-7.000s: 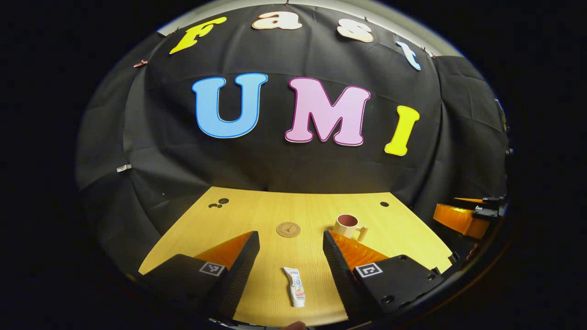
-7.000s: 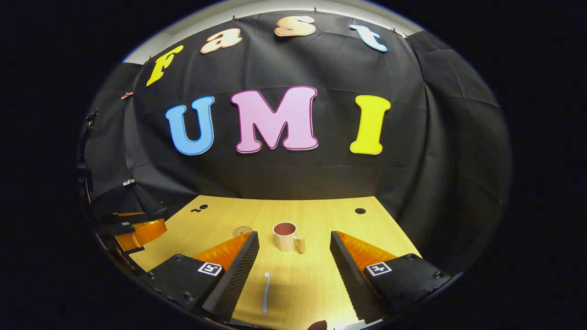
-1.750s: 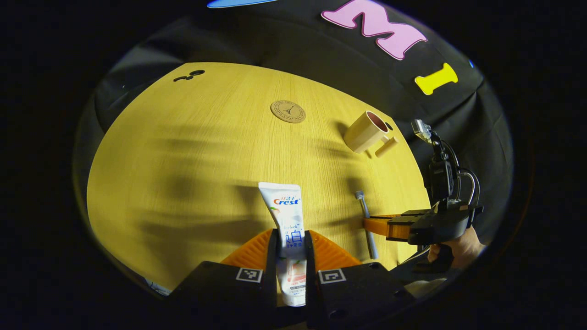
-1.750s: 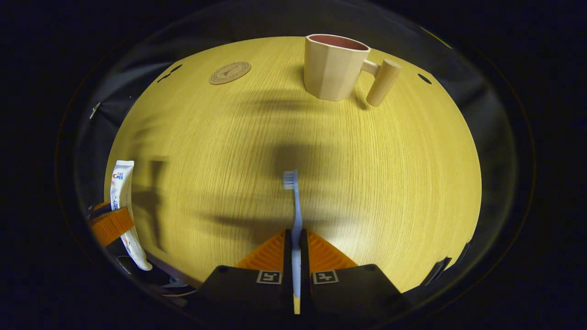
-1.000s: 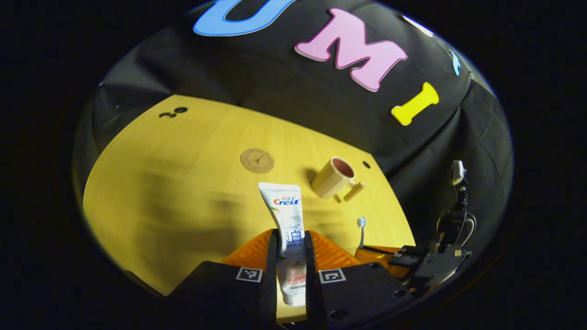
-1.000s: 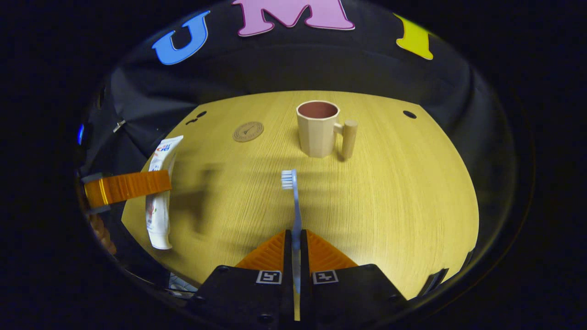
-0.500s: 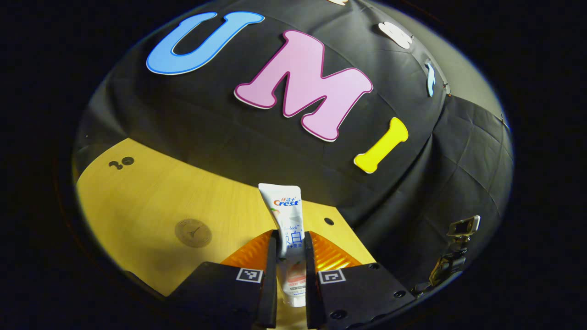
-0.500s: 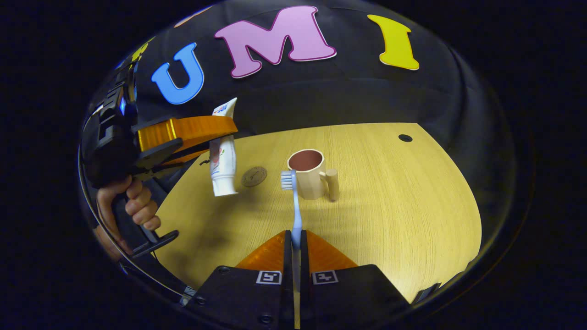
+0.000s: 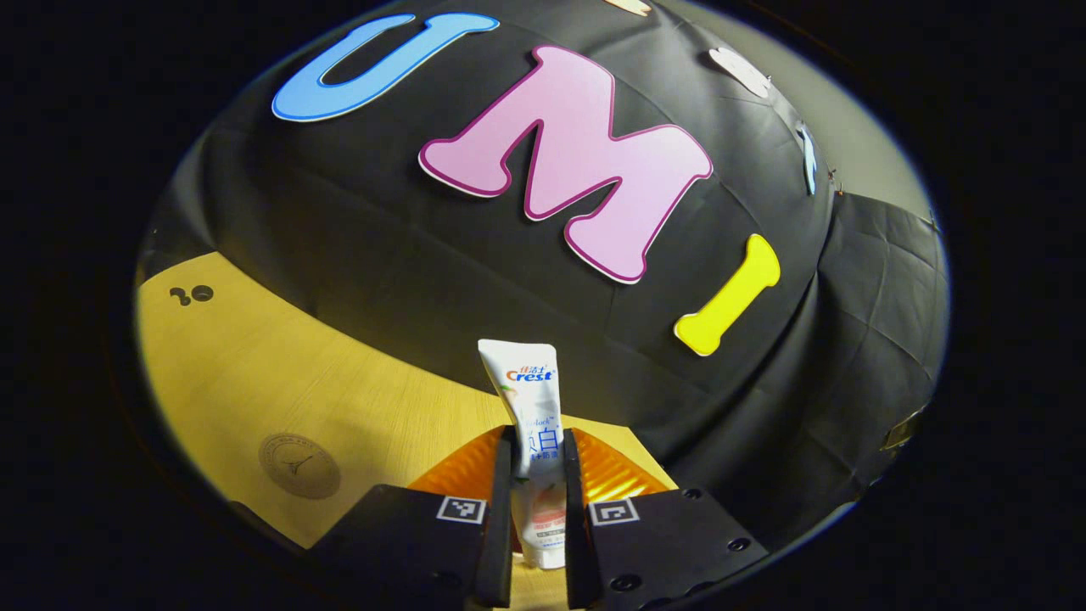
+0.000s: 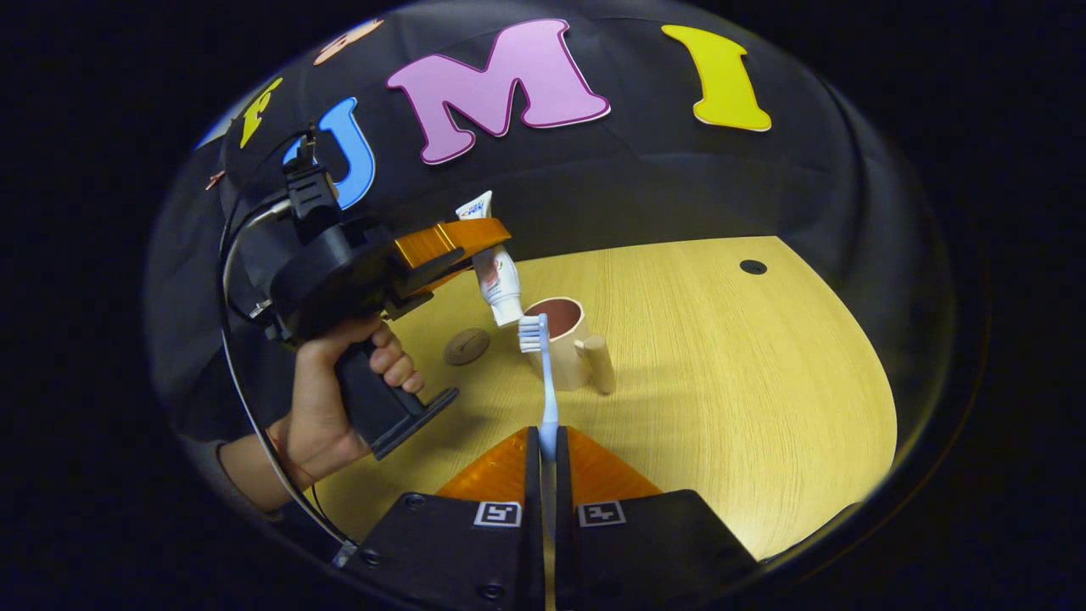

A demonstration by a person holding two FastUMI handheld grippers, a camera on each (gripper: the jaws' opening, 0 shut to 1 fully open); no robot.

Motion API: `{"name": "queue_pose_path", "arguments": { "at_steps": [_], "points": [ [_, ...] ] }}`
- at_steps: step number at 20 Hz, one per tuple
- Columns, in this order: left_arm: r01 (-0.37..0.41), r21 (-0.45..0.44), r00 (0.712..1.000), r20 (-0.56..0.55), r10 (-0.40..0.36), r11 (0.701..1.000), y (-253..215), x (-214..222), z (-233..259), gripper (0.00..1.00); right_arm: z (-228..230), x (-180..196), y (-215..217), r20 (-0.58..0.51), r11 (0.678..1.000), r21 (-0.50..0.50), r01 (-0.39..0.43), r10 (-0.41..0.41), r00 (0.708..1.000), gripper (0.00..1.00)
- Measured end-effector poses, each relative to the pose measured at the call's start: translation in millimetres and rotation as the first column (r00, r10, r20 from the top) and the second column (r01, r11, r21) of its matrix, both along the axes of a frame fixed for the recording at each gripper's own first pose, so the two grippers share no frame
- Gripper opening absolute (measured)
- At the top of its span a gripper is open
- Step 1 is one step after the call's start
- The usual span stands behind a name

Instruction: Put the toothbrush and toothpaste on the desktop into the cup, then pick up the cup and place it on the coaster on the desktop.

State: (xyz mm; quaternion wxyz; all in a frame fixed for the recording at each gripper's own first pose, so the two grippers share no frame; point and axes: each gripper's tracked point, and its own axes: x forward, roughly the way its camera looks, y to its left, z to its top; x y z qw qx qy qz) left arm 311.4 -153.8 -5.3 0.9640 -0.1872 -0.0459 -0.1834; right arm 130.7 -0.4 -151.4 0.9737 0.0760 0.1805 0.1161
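A white toothpaste tube [image 9: 531, 424] stands upright in my left gripper [image 9: 538, 445], whose two fingers are shut on its middle. The right gripper view shows that same left gripper [image 10: 475, 242] in a hand [image 10: 335, 399], holding the toothpaste tube [image 10: 496, 280] cap down just above the beige cup [image 10: 562, 344]. My right gripper [image 10: 547, 441] is shut on the handle of a blue toothbrush [image 10: 543, 373], bristles up, in front of the cup. The round brown coaster [image 10: 467, 346] lies left of the cup, and the coaster [image 9: 299, 465] also lies at lower left in the left gripper view.
The wooden desktop [image 10: 721, 373] stretches bare to the right of the cup, with a small dark hole [image 10: 752, 266] near its far edge. Black cloth backs the desk. A cable [image 10: 246, 407] hangs from the left gripper beside the person's forearm.
My left gripper has carried the toothpaste rightward, from above the coaster to just over the cup's mouth. The right gripper with the toothbrush has stayed nearly still.
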Motion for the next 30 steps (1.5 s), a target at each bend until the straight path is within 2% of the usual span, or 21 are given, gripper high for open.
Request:
{"name": "queue_pose_path", "arguments": {
  "at_steps": [7, 13, 18, 21, 22, 23, 24, 25, 26, 27, 28, 29, 30],
  "points": [
    [-0.073, 0.037, 0.996, 0.051, 0.071, 0.997, -3, 41, -26, 0.3, -6, 33, -24, 0.059, 0.999, 0.032, 0.027, -0.029, 0.998, 0.09],
    [-0.064, 0.077, 0.997, 0.038, 0.061, 0.995, -15, 46, -58, 0.3, 7, 58, -41, 0.109, 0.994, 0.088, 0.06, -0.07, 0.992, 0.1],
    [-0.044, 0.055, 0.999, 0.031, 0.043, 0.997, -19, 44, -67, 0.3, 16, 62, -48, 0.132, 0.992, 0.101, 0.071, -0.084, 0.988, 0.1],
    [-0.051, 0.076, 0.998, 0.031, 0.049, 0.996, -20, 43, -70, 0.35, 20, 64, -52, 0.143, 0.992, 0.097, 0.076, -0.089, 0.986, 0.1],
    [-0.057, 0.088, 0.998, 0.035, 0.054, 0.994, -20, 42, -70, 0.42, 23, 66, -53, 0.149, 0.992, 0.103, 0.078, -0.092, 0.984, 0.1],
    [-0.062, 0.104, 0.998, 0.038, 0.059, 0.993, -20, 41, -71, 0.43, 26, 67, -55, 0.157, 0.991, 0.11, 0.079, -0.096, 0.983, 0.1],
    [-0.068, 0.117, 0.997, 0.04, 0.064, 0.991, -19, 40, -71, 0.34, 31, 68, -55, 0.166, 0.99, 0.12, 0.08, -0.099, 0.981, 0.1],
    [-0.065, 0.123, 0.997, 0.044, 0.06, 0.99, -22, 38, -71, 0.39, 37, 70, -54, 0.177, 0.989, 0.129, 0.078, -0.1, 0.979, 0.1],
    [-0.064, 0.127, 0.997, 0.045, 0.059, 0.99, -23, 36, -71, 0.39, 42, 72, -52, 0.19, 0.987, 0.139, 0.075, -0.101, 0.977, 0.09],
    [-0.068, 0.131, 0.997, 0.046, 0.062, 0.989, -22, 35, -71, 0.51, 48, 76, -51, 0.204, 0.986, 0.151, 0.07, -0.1, 0.974, 0.1],
    [-0.07, 0.135, 0.997, 0.042, 0.065, 0.988, -22, 34, -71, 0.52, 57, 80, -49, 0.22, 0.984, 0.164, 0.065, -0.101, 0.97, 0.09],
    [-0.075, 0.138, 0.997, 0.039, 0.071, 0.988, -20, 33, -72, 0.43, 64, 84, -48, 0.235, 0.981, 0.183, 0.06, -0.103, 0.967, 0.09],
    [-0.078, 0.137, 0.997, 0.036, 0.074, 0.987, -17, 32, -71, 0.43, 73, 88, -46, 0.252, 0.977, 0.208, 0.051, -0.104, 0.962, 0.09]
  ]
}}
